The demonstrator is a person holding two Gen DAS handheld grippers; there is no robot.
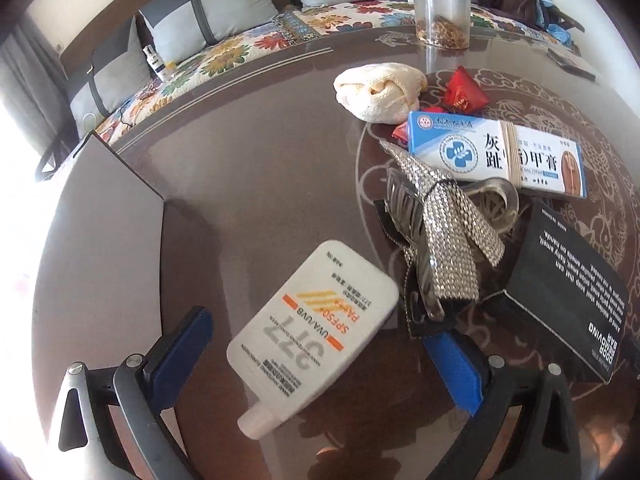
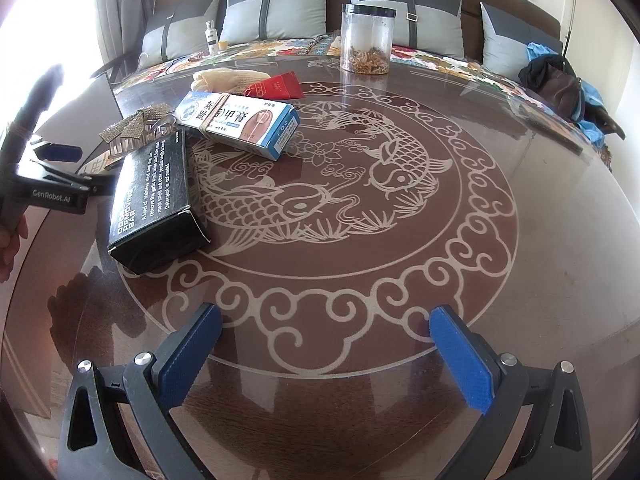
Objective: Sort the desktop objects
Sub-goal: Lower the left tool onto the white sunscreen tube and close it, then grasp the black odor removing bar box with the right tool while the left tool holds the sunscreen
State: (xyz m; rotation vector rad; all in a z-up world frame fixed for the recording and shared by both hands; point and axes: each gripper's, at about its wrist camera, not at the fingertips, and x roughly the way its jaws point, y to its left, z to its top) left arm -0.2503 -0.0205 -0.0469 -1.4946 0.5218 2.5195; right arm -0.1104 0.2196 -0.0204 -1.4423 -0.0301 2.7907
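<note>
A white sunscreen tube (image 1: 312, 332) lies on the brown glass table (image 1: 248, 152), cap toward me, between the spread fingers of my open left gripper (image 1: 318, 328); neither pad touches it. To its right are a rhinestone bow hair clip (image 1: 440, 240), a black box (image 1: 568, 300) and a blue-and-white ointment box (image 1: 496, 152). In the right wrist view my right gripper (image 2: 324, 320) stands open and holds nothing, over the table's fish pattern. The black box (image 2: 156, 204), ointment box (image 2: 240, 120) and hair clip (image 2: 136, 128) lie to its far left.
A cream cloth (image 1: 380, 92), a red packet (image 1: 464, 88) and a clear jar (image 1: 440, 8) sit further back. A thin brown panel (image 1: 120, 184) stands at the left. A sofa with grey cushions (image 2: 276, 8) lies beyond the table. A hand (image 2: 8, 240) shows at the left edge.
</note>
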